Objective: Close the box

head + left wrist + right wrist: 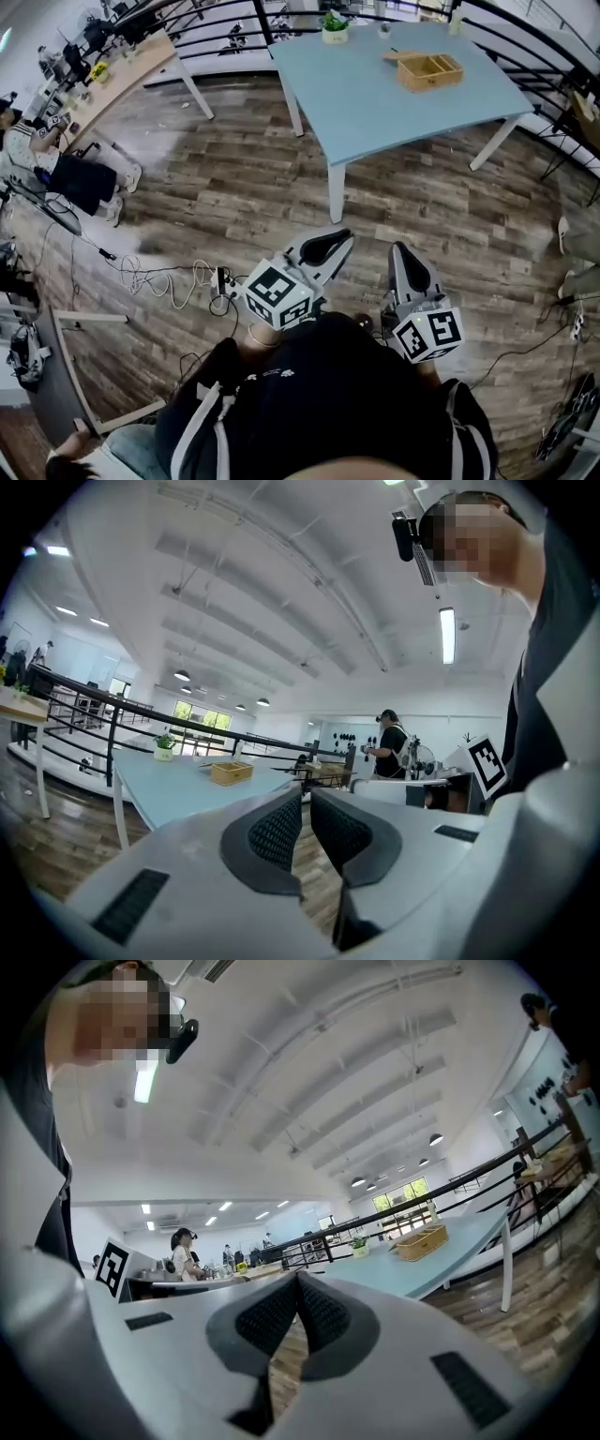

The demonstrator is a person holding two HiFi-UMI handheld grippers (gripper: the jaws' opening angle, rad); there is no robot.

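An open wooden box (429,71) with inner compartments stands on the far right part of a light blue table (375,103), its lid lying back on the left side. Both grippers are held close to my body, well short of the table. My left gripper (339,241) and my right gripper (397,251) point toward the table, each shut with nothing between the pads. In the left gripper view the box (232,772) appears small beyond the shut left gripper (305,795). From the right gripper (298,1277) the box (420,1241) also lies far off.
A small potted plant (334,28) stands at the table's far edge. Wood floor lies between me and the table. Cables and a power strip (221,281) lie on the floor at left. A seated person (56,169) and a long desk (122,70) are farther left. A black railing (216,28) runs behind.
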